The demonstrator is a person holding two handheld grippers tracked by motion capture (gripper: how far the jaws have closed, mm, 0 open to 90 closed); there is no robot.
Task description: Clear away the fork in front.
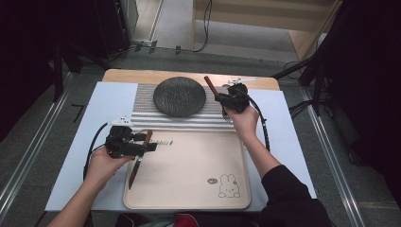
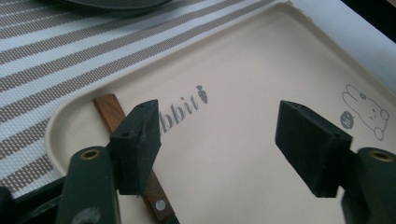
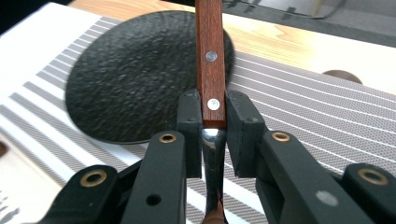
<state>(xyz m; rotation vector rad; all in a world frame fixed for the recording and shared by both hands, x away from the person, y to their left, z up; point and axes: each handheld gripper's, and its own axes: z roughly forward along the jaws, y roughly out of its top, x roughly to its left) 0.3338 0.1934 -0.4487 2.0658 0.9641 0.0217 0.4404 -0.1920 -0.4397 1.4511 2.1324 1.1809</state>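
Right gripper (image 1: 227,105) is clamped on a wood-handled utensil (image 3: 211,60): reddish-brown flat handle w/ two silver rivets, shiny metal neck below the handle running down between the fingers (image 3: 190,126). The working end is hidden under the gripper in the high view, so can't tell what kind of utensil it is. It's held at approx 1 o'clock on the counter (image 1: 85,137), handle tip poking up toward 11 from the gripper, just beside the plate (image 1: 179,96) at its 3 o'clock edge.

Left gripper (image 1: 142,144) has its fingers (image 2: 140,140) spread wide apart, holding nothing. It hangs over the tray's (image 1: 198,189) 10 o'clock corner, right above a knife (image 1: 137,163) (same brown riveted handle, dark blade pointing toward 6). The knife lies inside the tray along its 9 o'clock rim, handle end near the printed lettering; in the left gripper view one finger sits over the handle, touching or not I can't tell.

Count: 2 wood-handled utensils, 1 dark round textured plate, 1 beige tray w/ a rabbit drawing (image 1: 229,185) at its 5 o'clock corner, 1 striped placemat (image 1: 146,113) under the plate, 2 grippers
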